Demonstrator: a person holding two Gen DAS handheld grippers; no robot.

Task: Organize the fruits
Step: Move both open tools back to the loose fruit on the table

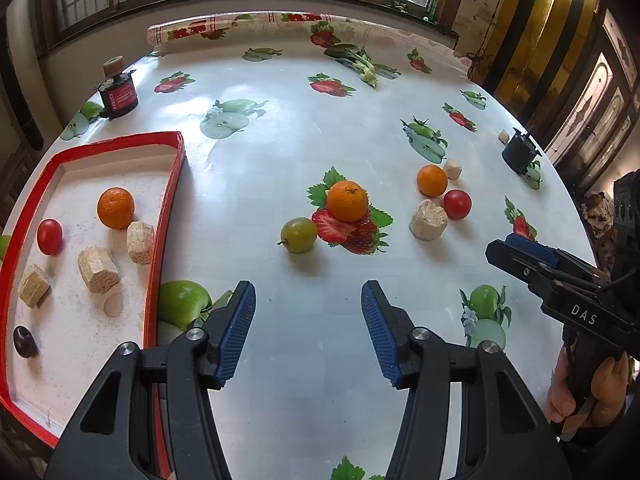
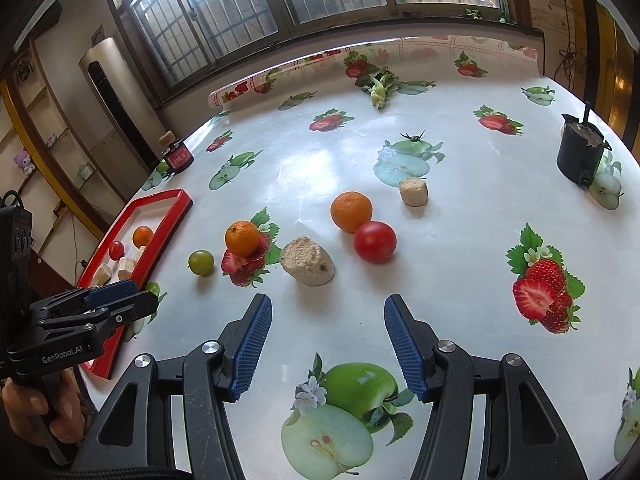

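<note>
A: Hovering with both sets of fingers spread and empty, our left gripper (image 1: 308, 328) faces the green grape (image 1: 298, 235), near the middle of the table; it could roll off a poor pinch.

B: Our right gripper (image 2: 328, 344) waits. The red tray (image 1: 164, 216), far left, holds an orange (image 1: 115, 208), a tomato (image 1: 49, 236), pale blocks, and perhaps a plum (image 1: 25, 342).

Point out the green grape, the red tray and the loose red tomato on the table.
green grape (image 1: 298, 235), left wrist view, centre of its skin.
red tray (image 1: 177, 184), left wrist view, right rim.
red tomato (image 2: 375, 241), right wrist view, centre of its skin.
</note>
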